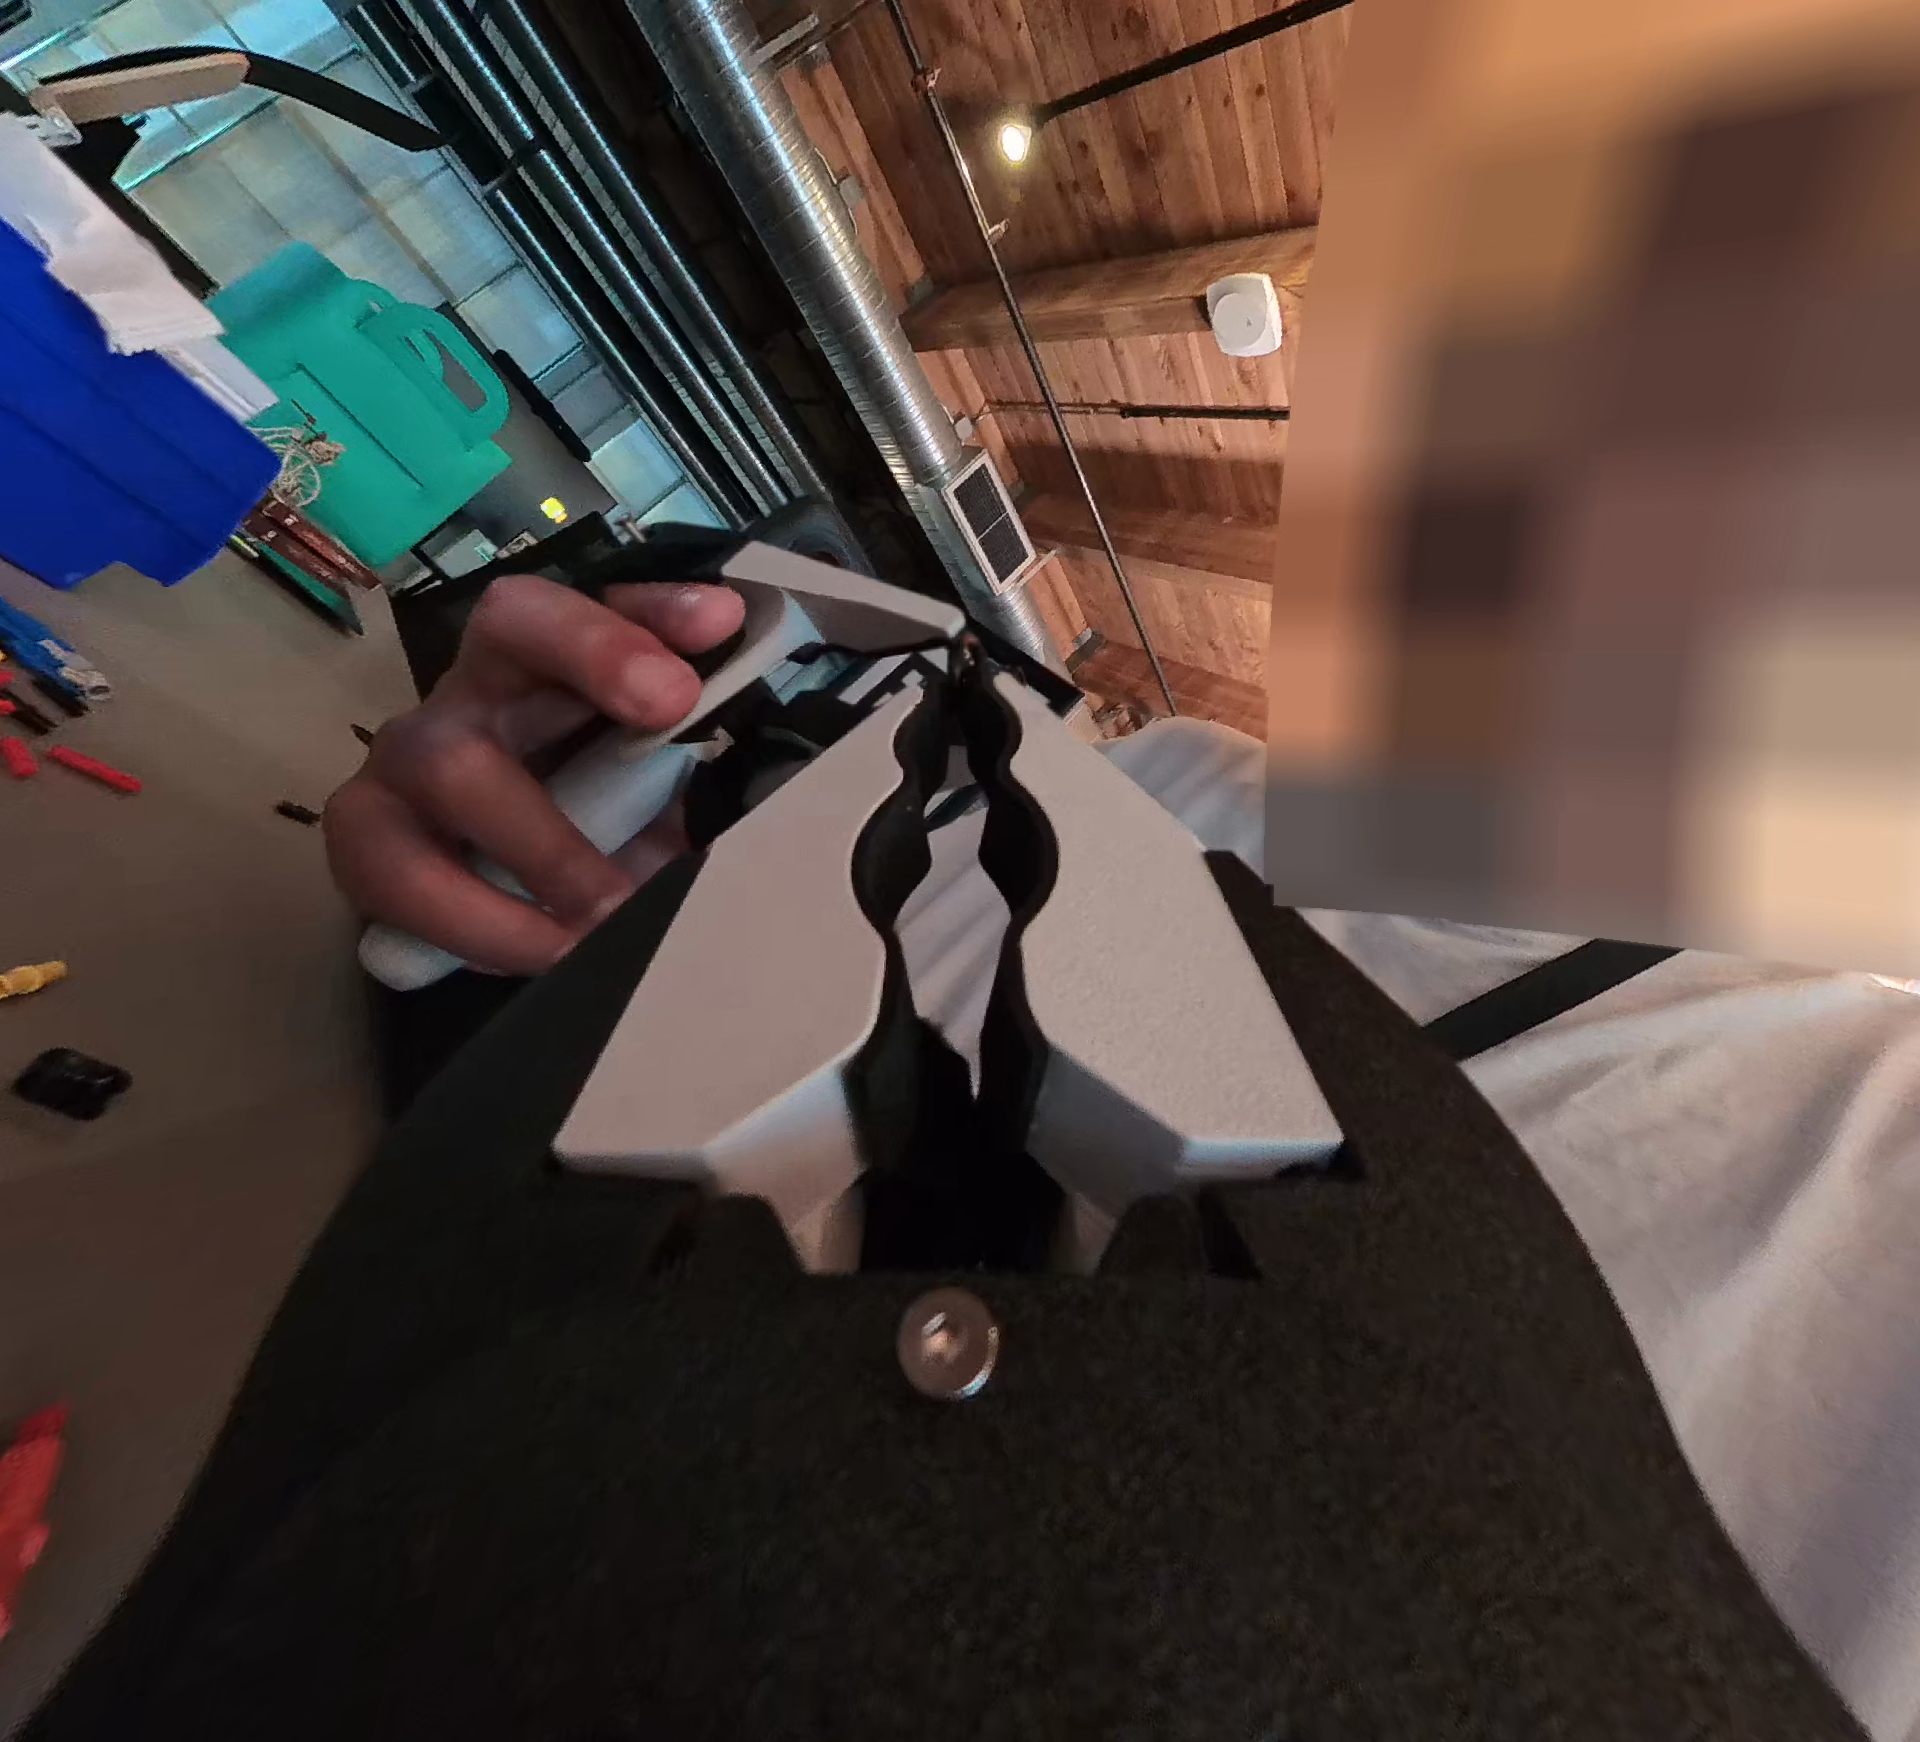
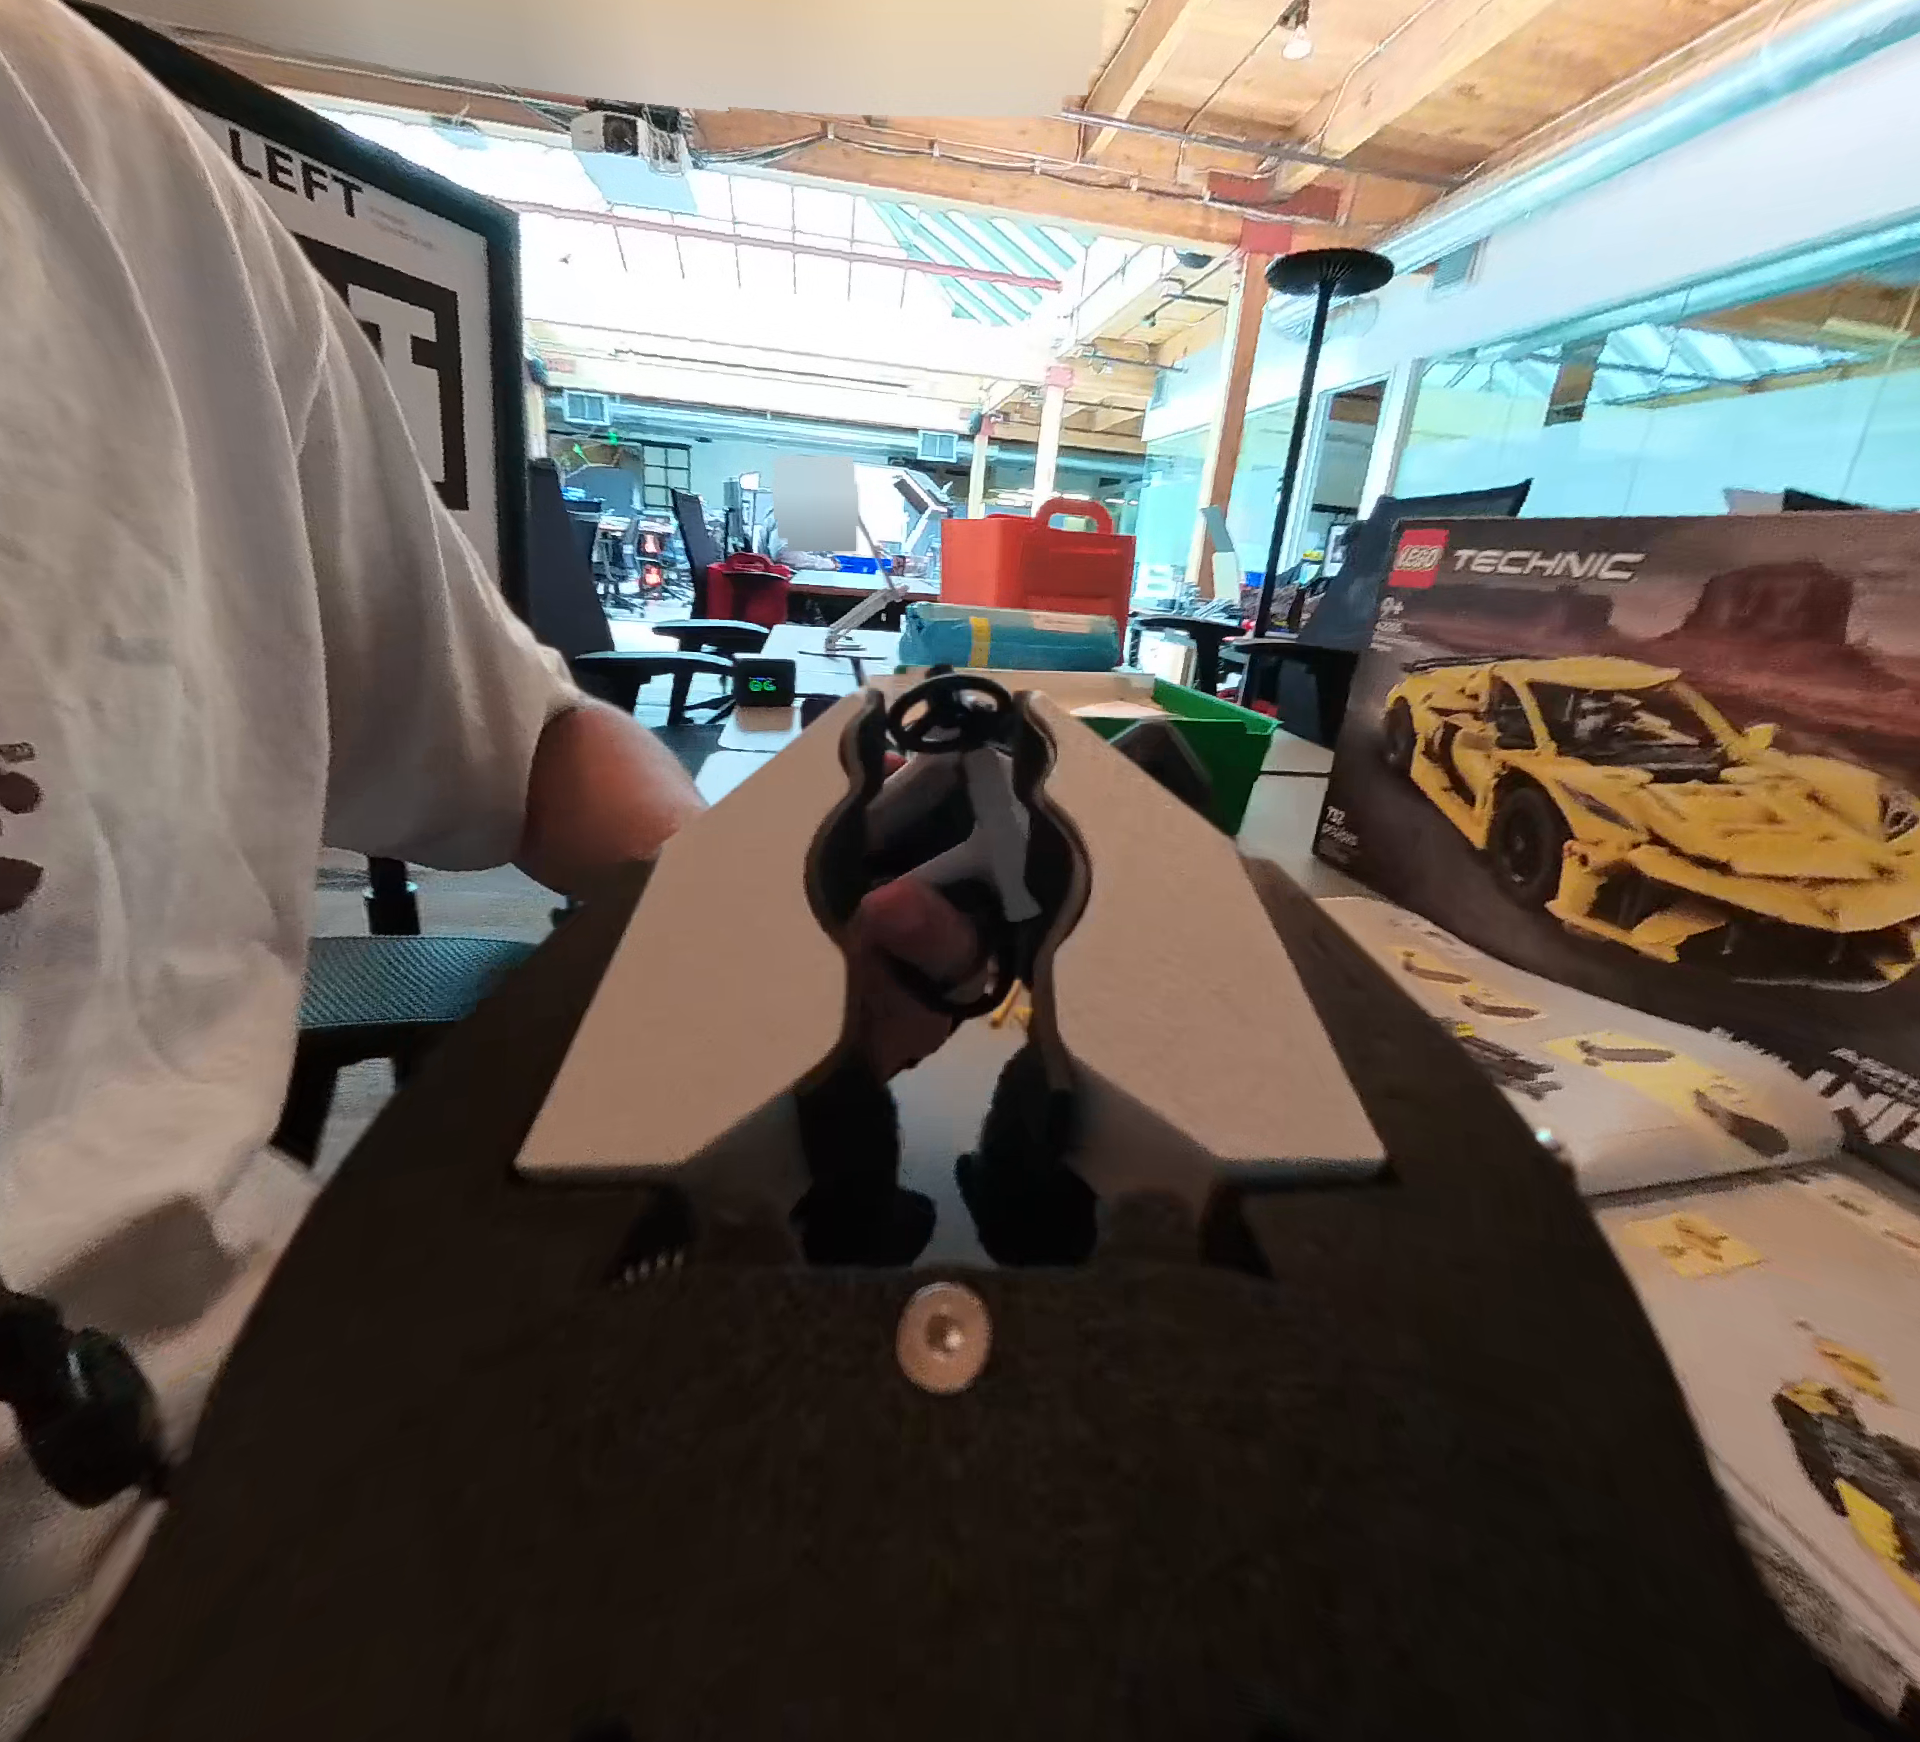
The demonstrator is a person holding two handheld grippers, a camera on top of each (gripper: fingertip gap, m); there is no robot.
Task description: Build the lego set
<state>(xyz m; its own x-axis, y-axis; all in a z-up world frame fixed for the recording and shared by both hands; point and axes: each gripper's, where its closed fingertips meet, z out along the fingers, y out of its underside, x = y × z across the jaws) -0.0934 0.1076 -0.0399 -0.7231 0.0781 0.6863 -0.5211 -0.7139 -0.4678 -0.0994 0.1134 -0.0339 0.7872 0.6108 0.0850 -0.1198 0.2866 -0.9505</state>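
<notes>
The assembly (image 2: 961, 819) is held up in the air above the counter (image 2: 1283, 819), not resting on it. It sits in the narrow gap of the right gripper (image 2: 951, 716), which is closed on it. Its long axis is judged to run along the gripper fingers. A small black wheel (image 2: 951, 713) is carried at the far end between the fingertips and points away from the camera, out across the counter. A grey axle (image 2: 1000, 835) slants back from the wheel toward a red part (image 2: 914, 934), and a black ring and a yellow bit are seen lowest.

The left gripper (image 1: 964, 653) is drawn almost together at its tips. Something small and dark is seen there, but whether it is pinched cannot be told. It is aimed close to the body of the right gripper, whose handle is wrapped by a hand (image 1: 499, 788).

Several risks are judged from here:
- The assembly is gripped only at slim, rounded parts, so it could be twisted or levered out if a new piece is pressed on off-axis.
- A push along the axle could slide the assembly back through the pads instead of seating the joint.
- Anything dropped could be lost among the loose pieces (image 1: 94, 767) on the counter.
- With the grippers this close, the fingers could be knocked together, since the contact is hidden from both views.

The box (image 2: 1621, 757) and booklet (image 2: 1558, 1100) lie to the right.
</notes>
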